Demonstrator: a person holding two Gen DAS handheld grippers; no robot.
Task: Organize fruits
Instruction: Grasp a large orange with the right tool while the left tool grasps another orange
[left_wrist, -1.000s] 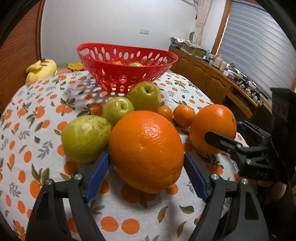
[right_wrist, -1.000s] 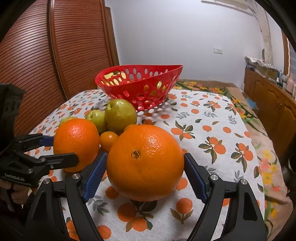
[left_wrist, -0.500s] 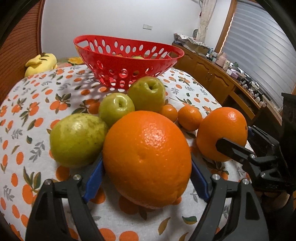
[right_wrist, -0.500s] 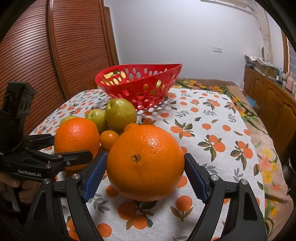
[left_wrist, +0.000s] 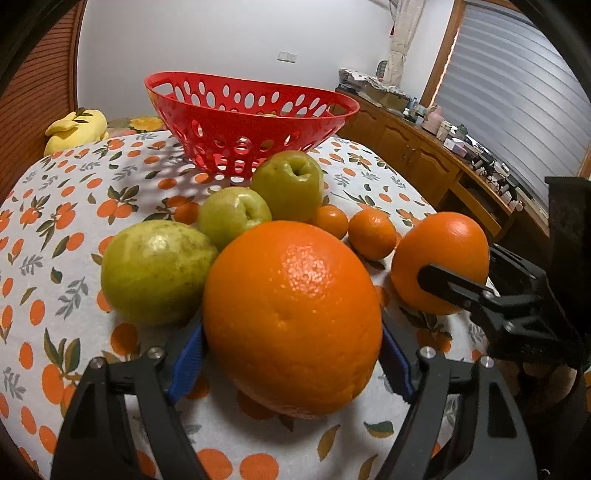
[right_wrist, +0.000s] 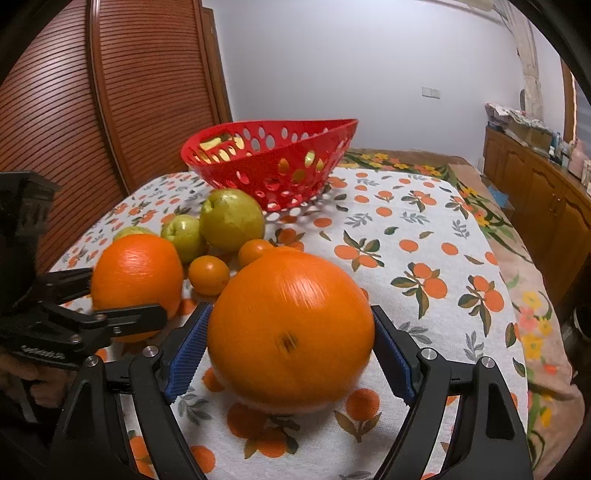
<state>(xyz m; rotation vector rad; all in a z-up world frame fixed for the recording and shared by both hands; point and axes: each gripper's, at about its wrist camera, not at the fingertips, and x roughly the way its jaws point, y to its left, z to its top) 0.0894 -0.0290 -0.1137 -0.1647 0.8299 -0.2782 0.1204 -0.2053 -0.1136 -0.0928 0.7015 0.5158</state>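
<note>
1. A table (left_wrist: 55, 206) with rounded edges carries a white cloth (right_wrist: 424, 236) printed with oranges and leaves. Around it are a ribbed brown sliding door (right_wrist: 110, 96), a plain white wall (right_wrist: 369, 66), a wooden sideboard (left_wrist: 424, 147) crowded with small items, and a slatted blind (left_wrist: 517, 92). A yellow plush toy (left_wrist: 74, 127) lies beyond the far table edge.
2. The fruit is bunched near the front of the table, just in front of the red basket (left_wrist: 243, 122). In the right wrist view, the cloth to the right of the fruit is bare up to the table edge, where a floral cover (right_wrist: 535, 314) begins.
3. The basket is glossy plastic, flared and pierced with oval holes.
4. Three green pears (left_wrist: 286, 184) with dull, speckled skin sit touching in a row, and two small tangerines (left_wrist: 371, 232) sit beside them.
5. The left gripper (left_wrist: 291, 354) has its blue ribbed pads pressed to both sides of a large, pebbly left orange (left_wrist: 291, 317).
6. The right gripper (right_wrist: 290, 350) clamps the right orange (right_wrist: 290, 328) the same way; this fruit looks motion-blurred.
7. Each gripper and its orange appear at the edge of the other camera's view.
</note>
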